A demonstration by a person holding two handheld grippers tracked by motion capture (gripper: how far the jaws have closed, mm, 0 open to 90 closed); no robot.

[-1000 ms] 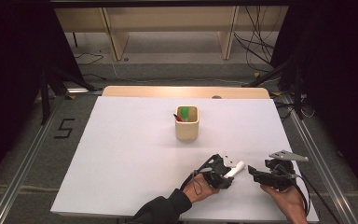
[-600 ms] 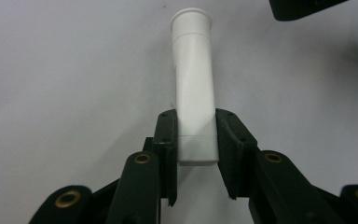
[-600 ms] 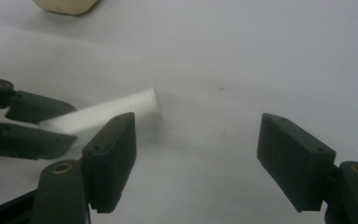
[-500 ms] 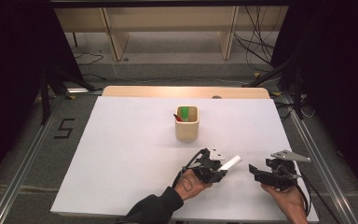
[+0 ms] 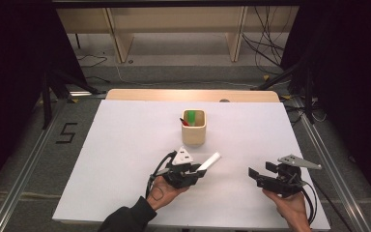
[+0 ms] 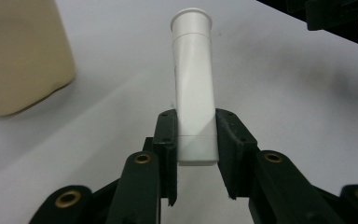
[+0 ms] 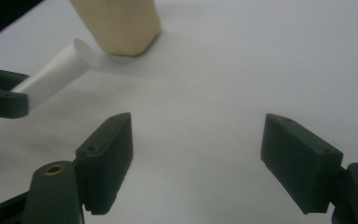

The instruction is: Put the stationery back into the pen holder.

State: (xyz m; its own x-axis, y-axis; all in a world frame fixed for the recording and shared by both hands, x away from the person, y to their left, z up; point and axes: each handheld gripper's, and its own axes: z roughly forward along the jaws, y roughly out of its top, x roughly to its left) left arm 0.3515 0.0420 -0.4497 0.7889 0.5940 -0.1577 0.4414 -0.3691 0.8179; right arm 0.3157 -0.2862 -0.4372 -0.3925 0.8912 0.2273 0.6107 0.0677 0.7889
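Note:
My left gripper (image 5: 195,171) (image 6: 195,140) is shut on a white tube-shaped marker (image 5: 209,162) (image 6: 193,88), which sticks out past the jaws toward the upper right, lifted off the white table top (image 5: 125,145). In the left gripper view the pads clamp the marker's lower end. A beige wooden holder cup (image 5: 193,128) (image 6: 18,51) (image 7: 116,23) stands at the table's middle, with a green item (image 5: 192,116) and a red-tipped pen inside. My right gripper (image 5: 260,174) (image 7: 196,158) rests near the front right with its jaws wide and nothing between them. The marker (image 7: 56,70) reaches toward the cup in the right gripper view.
A wooden strip (image 5: 193,95) edges the far side of the table. Metal rails (image 5: 24,164) run along both sides, and cables (image 5: 265,43) lie on the floor behind. Bare white surface spreads to the left and right of the cup.
My left gripper has carried the white marker up and to the left, away from the right gripper and closer to the cup. The right gripper has stayed in place.

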